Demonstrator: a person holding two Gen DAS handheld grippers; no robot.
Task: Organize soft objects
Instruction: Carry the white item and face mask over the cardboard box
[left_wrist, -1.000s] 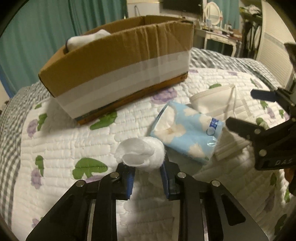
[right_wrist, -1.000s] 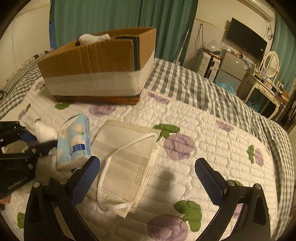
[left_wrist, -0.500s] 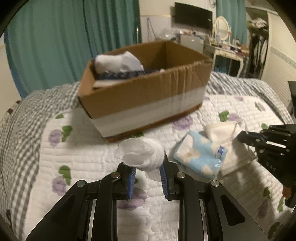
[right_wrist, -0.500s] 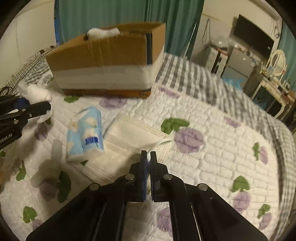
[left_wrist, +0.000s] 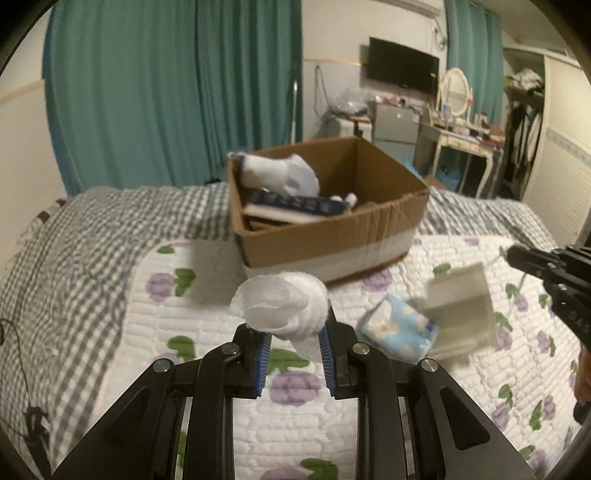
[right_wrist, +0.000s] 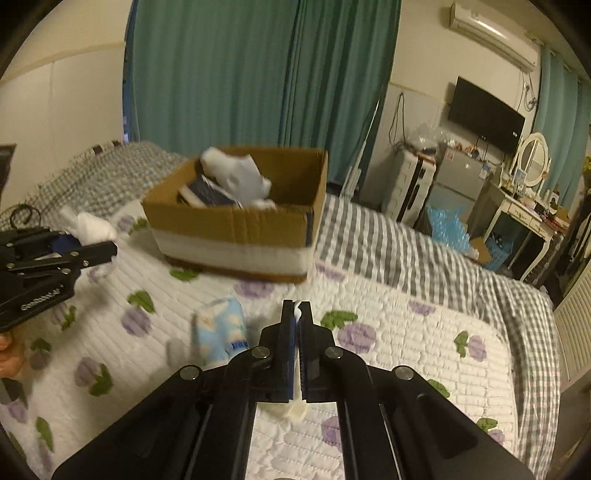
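Note:
My left gripper (left_wrist: 291, 332) is shut on a white cotton wad (left_wrist: 282, 308) and holds it above the bed, short of the cardboard box (left_wrist: 332, 236). The box holds a white sock (left_wrist: 284, 175) and dark folded items. My right gripper (right_wrist: 296, 314) is shut on the strap of a white face mask (left_wrist: 460, 314), which hangs lifted and blurred in the left wrist view. A blue flowered tissue pack (right_wrist: 221, 332) lies on the quilt between the grippers. The box also shows in the right wrist view (right_wrist: 236, 236).
The white quilt with purple flowers (right_wrist: 406, 332) lies over a grey checked bedspread (left_wrist: 74, 258). Teal curtains (left_wrist: 166, 92) hang behind the box. A dresser with a mirror (right_wrist: 532, 192), a small fridge and a TV stand at the far right.
Both grippers have risen. The right gripper closed on the mask strap and lifted the mask off the quilt. The left gripper carried the cotton wad up, so the box interior now shows.

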